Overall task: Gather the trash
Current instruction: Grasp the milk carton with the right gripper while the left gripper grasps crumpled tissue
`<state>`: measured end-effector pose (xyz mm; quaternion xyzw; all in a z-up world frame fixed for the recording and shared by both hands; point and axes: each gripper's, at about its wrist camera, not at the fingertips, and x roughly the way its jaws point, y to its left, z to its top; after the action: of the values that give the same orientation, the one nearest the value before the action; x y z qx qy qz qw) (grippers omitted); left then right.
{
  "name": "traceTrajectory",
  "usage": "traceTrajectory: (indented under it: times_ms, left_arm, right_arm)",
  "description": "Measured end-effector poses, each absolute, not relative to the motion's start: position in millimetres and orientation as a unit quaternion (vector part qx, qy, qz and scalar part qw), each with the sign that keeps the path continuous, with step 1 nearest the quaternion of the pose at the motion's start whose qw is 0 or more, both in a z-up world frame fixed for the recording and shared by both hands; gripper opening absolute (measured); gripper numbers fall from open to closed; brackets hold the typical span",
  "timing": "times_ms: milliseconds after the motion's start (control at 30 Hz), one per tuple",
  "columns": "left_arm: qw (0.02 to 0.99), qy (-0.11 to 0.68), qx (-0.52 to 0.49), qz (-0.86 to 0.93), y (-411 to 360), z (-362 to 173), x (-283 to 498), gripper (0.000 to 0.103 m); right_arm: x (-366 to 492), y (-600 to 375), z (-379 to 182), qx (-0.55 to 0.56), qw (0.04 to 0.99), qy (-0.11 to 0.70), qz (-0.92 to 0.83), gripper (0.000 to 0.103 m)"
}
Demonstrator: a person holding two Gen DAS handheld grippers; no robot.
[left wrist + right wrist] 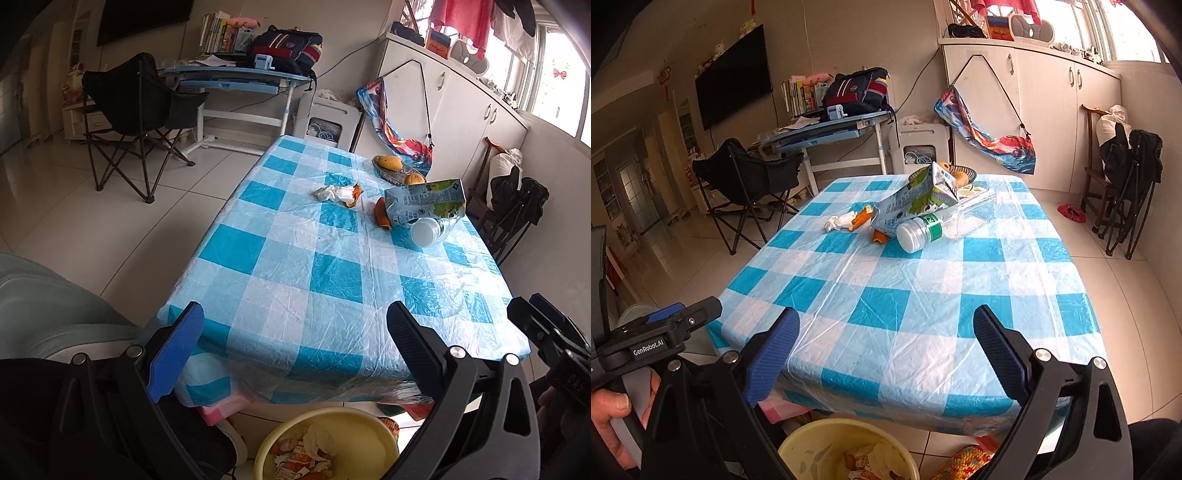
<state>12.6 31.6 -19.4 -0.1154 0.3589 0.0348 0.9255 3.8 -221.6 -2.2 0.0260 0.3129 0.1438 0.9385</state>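
Note:
On the blue-checked table (pixel 295 266) (pixel 923 295) lies trash at the far end: a crumpled tissue with orange peel (pixel 338 194) (pixel 846 220), a milk carton (pixel 424 201) (pixel 916 201), a clear plastic bottle with a white cap (pixel 430 229) (pixel 938 229) and another orange peel (pixel 382 218) (pixel 879 236). A yellow bin (pixel 354 435) (pixel 827 446) with scraps inside stands on the floor below the near edge. My left gripper (pixel 295 321) and right gripper (pixel 886 325) both hang open and empty over the near table edge, far from the trash.
A fruit bowl (pixel 397 168) (pixel 960 173) sits at the table's far end. A black folding chair (pixel 136 110) and a blue desk (pixel 236 74) stand to the left, white cabinets (pixel 461 110) and folded chairs (pixel 1126 184) to the right. A hand (pixel 613 410) holds the left gripper's handle.

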Motion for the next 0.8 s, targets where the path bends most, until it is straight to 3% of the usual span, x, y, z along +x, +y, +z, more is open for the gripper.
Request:
traceTrajectory:
  times_ms: [233, 567, 667, 733, 800]
  left_arm:
    - [0.919, 0.374, -0.120, 0.038, 34, -19, 63, 0.096]
    - [0.909, 0.395, -0.121, 0.054, 35, -37, 142, 0.096]
    - [0.908, 0.398, -0.122, 0.052, 34, -44, 166, 0.096]
    - [0.907, 0.399, -0.123, 0.050, 32, -47, 183, 0.096]
    - [0.907, 0.399, -0.127, 0.047, 30, -49, 200, 0.096]
  right_arm:
    - [73, -235, 19, 0.052, 0.943, 0.299, 0.140, 0.091]
    - [172, -236, 3, 0.093, 0.927, 0.348, 0.103, 0.090]
    - [184, -238, -10, 0.091, 0.916, 0.376, 0.108, 0.073]
    - [188, -240, -18, 0.098, 0.906, 0.394, 0.118, 0.049]
    - [184, -244, -19, 0.105, 0.905, 0.392, 0.130, 0.046]
